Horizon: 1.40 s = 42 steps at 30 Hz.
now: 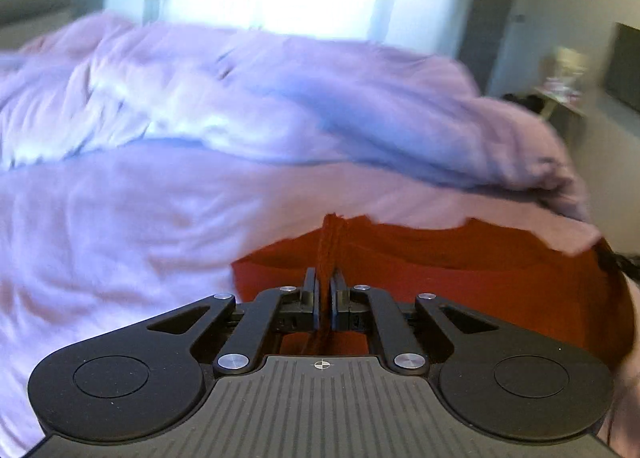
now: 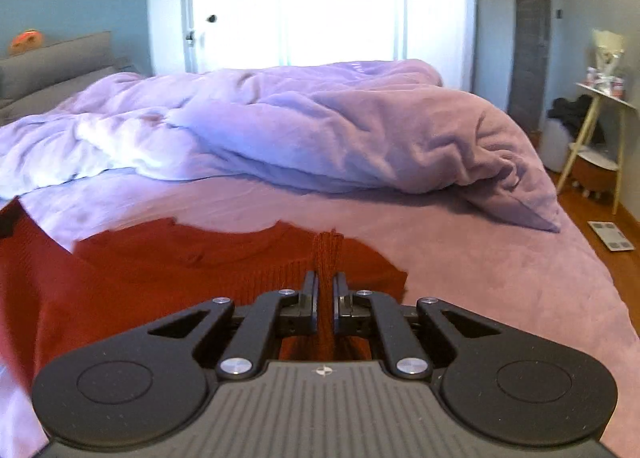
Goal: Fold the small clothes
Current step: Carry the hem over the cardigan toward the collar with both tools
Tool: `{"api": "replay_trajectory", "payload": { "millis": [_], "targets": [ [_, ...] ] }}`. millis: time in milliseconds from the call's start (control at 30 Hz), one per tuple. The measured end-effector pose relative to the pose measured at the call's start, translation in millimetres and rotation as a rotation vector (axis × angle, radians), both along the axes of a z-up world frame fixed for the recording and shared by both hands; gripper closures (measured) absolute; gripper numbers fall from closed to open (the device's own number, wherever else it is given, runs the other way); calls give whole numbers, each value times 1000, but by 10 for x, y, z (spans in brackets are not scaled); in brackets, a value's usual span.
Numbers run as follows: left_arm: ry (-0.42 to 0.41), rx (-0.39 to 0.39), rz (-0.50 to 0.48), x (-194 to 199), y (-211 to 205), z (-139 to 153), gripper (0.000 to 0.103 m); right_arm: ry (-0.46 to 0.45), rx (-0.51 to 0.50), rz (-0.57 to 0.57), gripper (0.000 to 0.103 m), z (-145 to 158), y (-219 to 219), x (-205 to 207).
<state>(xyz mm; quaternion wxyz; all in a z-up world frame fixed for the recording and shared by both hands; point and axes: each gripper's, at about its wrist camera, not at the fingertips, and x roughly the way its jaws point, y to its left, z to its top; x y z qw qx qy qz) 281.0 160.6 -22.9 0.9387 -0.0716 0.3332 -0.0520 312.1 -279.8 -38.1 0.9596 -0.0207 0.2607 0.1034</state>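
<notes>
A red knitted garment lies on a pink bed sheet. Its edge is pinched by the closed left gripper and right gripper. Thin pinches could be lost if lifted unevenly. A rumpled lilac duvet is heaped behind.

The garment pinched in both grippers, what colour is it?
Rust red garment, clearest in the right wrist view.

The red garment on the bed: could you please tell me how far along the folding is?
Early. Done: both grippers are shut on the red garment, left gripper and right gripper each pinching a bunch of its edge. In hand: the edge looks lifted off the bed. Left: no fold shows yet.
</notes>
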Motion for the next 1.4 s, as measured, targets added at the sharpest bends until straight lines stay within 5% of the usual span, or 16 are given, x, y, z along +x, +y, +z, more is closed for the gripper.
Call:
{"api": "replay_trajectory", "payload": {
  "millis": [167,300,367,433,533,567,600,633,667,833,1000,1100,1267,1400],
  "targets": [
    [138,14,-32,259,-56,-488,94,162,-8,-31,96,-406,60,517],
    [130,-15,-77,142,-26,-586,61,226,-11,-4,89,-578,31,604],
    [143,-37,-90,153,-11,-593,57,229,-1,6,88,-613,2,603],
    [143,-66,-105,163,-16,-554,42,244,6,13,87,-624,-27,630],
    [151,-19,-130,197,-97,-578,49,256,2,19,87,-628,-16,666],
    [160,8,-128,217,-121,-607,58,262,-11,20,87,-643,1,677],
    [167,30,-116,233,-131,-629,88,262,-20,21,87,-645,7,690],
    [175,44,-97,246,-132,-637,95,256,-27,23,88,-650,17,688],
    [170,41,-76,238,-106,-614,95,248,-32,24,96,-651,30,679],
    [12,27,-41,216,-53,-88,96,132,-88,24,97,-471,94,562],
    [-114,84,72,680,-125,232,95,-43,-141,-96,98,-102,180,789],
    [-134,142,151,1012,-256,108,95,-93,-163,-181,98,-37,280,1099],
    [-31,217,227,1288,-394,-483,92,-74,-203,-200,97,-319,485,1465],
    [32,172,270,1123,-253,-705,63,-4,-224,-211,94,-570,486,1497]
  ]
}}
